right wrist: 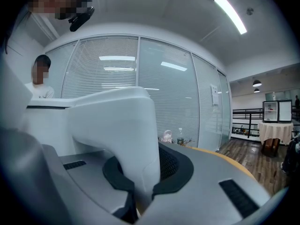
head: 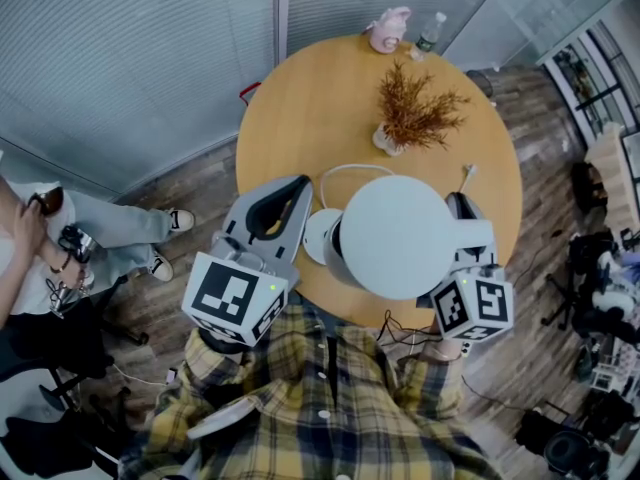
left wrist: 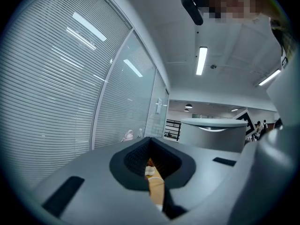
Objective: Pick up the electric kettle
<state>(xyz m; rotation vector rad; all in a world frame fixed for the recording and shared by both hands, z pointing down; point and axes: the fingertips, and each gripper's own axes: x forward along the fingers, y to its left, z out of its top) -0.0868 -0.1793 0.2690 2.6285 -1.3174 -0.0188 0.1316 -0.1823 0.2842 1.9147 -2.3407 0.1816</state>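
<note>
Holding the white plastic electric kettle [head: 395, 233] up by its handle [right wrist: 117, 125] in the clamped right claw [right wrist: 138, 191].
Looks lifted off the round white base [head: 316, 240] on the round wooden worktop [head: 300, 118]; little left but steadying. Left claw [left wrist: 153, 182] closed on nothing.

the table [head: 300, 98] stands before the person, with a wall [head: 120, 58] behind it. at the table's far edge sits a figure [head: 388, 30], a bottle [head: 430, 31] just right of it. nearer, right of centre, stands a plant [head: 410, 108]. before the plant is the kettle [head: 400, 238], over the table's near part. its base [head: 318, 236] lies on the table at the kettle's left, partly under it, and a cord [head: 345, 170] loops behind. the right gripper [head: 465, 218] is at the handle [right wrist: 122, 125] on the kettle's right – the left gripper [head: 280, 208] is just left of the base. a seated person [head: 40, 258] is off to the table's left.
</note>
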